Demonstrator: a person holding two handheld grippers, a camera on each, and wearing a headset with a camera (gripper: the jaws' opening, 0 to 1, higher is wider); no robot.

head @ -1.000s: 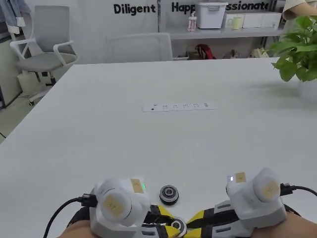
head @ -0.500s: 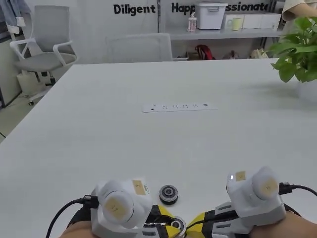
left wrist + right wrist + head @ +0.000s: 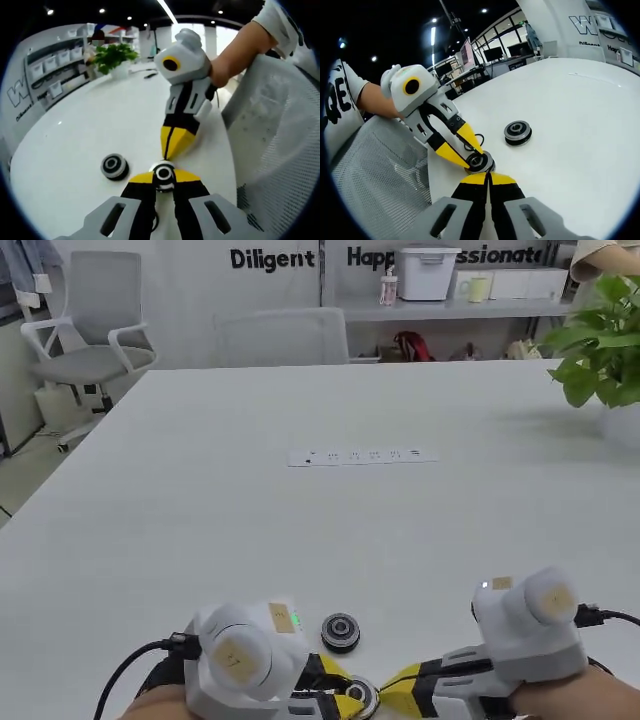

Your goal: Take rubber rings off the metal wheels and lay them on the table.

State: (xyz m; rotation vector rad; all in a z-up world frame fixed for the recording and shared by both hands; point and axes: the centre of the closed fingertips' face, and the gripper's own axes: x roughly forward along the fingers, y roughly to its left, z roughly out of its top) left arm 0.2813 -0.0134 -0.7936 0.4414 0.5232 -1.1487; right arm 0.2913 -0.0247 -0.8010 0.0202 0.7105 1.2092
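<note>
The left gripper clamps a wheel; the right gripper, jaws together at its rim, has shifted outward, so stripping seems underway

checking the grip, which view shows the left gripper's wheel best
Left gripper view: the held wheel sits centred, face-on, between the jaws of the left gripper. The right gripper view shows it obliquely, partly hidden by jaws; the head view shows it at the bottom edge.

1. The counter is smooth, white, slightly shiny.
2. The loose wheel and the held wheel are shiny metal with dull black rubber outside.
3. The chair back is mesh cloth.
</note>
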